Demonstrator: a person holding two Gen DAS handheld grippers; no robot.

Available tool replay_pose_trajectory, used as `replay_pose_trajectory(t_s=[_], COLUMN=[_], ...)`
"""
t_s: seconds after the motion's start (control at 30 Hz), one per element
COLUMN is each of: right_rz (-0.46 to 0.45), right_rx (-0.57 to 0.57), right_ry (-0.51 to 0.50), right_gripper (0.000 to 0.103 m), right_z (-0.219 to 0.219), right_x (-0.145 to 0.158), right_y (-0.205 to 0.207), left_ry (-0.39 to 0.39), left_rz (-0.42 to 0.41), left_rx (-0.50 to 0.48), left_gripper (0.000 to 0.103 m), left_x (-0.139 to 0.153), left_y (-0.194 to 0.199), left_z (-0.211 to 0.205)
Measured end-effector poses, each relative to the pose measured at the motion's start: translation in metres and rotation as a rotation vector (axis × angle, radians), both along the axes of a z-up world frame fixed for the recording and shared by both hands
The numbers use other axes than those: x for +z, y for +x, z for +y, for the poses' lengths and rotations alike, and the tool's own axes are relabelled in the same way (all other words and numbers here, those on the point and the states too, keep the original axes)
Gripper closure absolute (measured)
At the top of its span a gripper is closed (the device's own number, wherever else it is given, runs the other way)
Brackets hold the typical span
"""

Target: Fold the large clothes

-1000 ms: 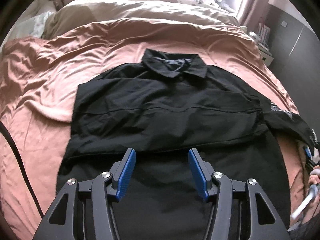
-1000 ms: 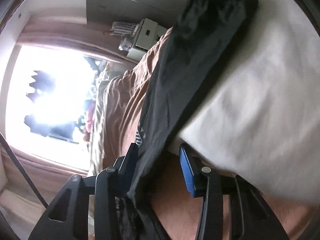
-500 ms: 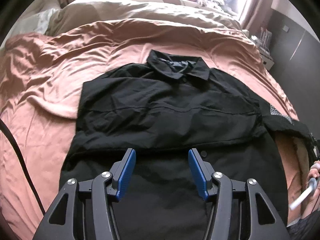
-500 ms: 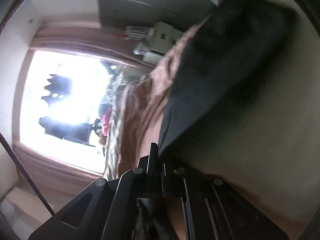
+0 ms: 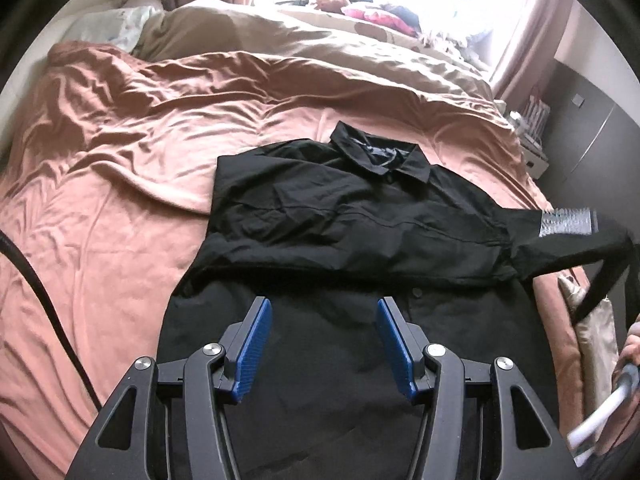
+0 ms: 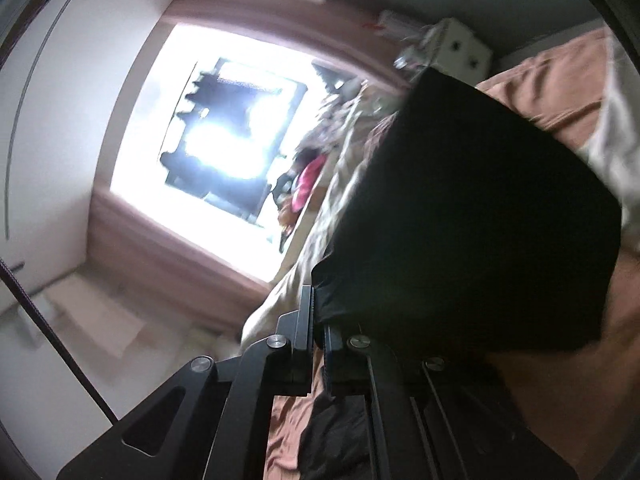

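Black collared shirt (image 5: 344, 216) flat, right sleeve (image 5: 568, 236) lifted.

Both grippers are black linkage frames with silver screw heads; the left gripper (image 5: 325, 342) carries ribbed blue pads (image 5: 254, 350), and a black cable (image 5: 44, 300) trails beside it.

The shirt (image 5: 344, 216) is black all over, with a grey-white patterned patch (image 5: 565, 221) on its sleeve. The sheet (image 5: 120, 152) beneath it is salmon pink; the duvet (image 5: 304, 44) beyond is beige. The curtains (image 5: 532, 20) are dusty pink. The left hand-held gripper (image 5: 322, 350) is black with blue pads (image 5: 253, 350).
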State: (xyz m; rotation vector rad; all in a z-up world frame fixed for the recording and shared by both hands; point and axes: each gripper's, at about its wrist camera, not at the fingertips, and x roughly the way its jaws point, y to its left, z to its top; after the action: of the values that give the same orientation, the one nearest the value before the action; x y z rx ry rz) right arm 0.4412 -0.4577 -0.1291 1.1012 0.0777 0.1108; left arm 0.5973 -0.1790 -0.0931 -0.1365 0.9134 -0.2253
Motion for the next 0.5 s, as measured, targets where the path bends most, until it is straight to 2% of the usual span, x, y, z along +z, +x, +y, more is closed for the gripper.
replay_pose_trajectory(t_s=[0.23, 0.3, 0.43, 0.5], right_rz=[0.022, 0.043, 0.104, 0.158], right_rx=[0.13, 0.149, 0.216, 0.251], right_ry=[-0.087, -0.118, -0.204, -0.231], right_gripper=[0.103, 0.103, 0.103, 0.103], right_z=[0.07, 0.073, 0.101, 0.106], right_x=[0.011, 0.023, 0.019, 0.016], right_y=[0.036, 0.064, 0.102, 0.119], left_ry=[-0.043, -0.071, -0.149, -0.154], left_rz=[-0.026, -0.029, -0.015, -0.026], left_rx=[0.011, 0.02, 0.033, 0.053], left_gripper=[0.046, 0.046, 0.046, 0.046], left_x=[-0.008, -0.013, -0.018, -0.019], left_y=[-0.005, -0.004, 0.0, 0.0], left_z=[0.016, 0.025, 0.042, 0.051])
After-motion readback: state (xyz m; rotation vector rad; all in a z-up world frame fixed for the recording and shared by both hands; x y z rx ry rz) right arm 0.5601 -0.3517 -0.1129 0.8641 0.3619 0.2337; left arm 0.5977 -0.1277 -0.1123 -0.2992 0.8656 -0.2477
